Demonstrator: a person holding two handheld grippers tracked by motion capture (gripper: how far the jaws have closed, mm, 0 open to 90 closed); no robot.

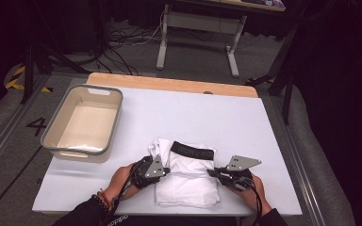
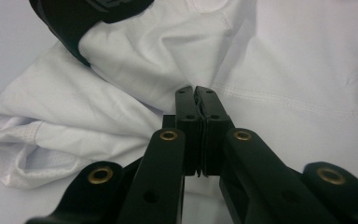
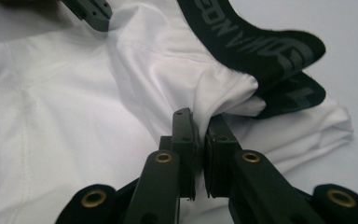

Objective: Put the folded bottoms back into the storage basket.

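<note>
Two grippers sit at the folded white boxer briefs [image 1: 186, 176] lying at the near edge of the white table [image 1: 245, 122]. The left gripper [image 1: 166, 170] has its jaws pressed together at the garment's left side; from its own camera the fabric lies just ahead of the tips, and whether any cloth is pinched I cannot tell. The right gripper [image 1: 212, 172] stands a hair apart with a fold of white cloth [image 3: 205, 112] caught between its jaws, the black waistband [image 3: 251, 42] just beyond them. The fold looks largely made. An empty grey bin [image 1: 82, 122] waits well off beyond the left gripper, so placing the briefs there probably remains.
</note>
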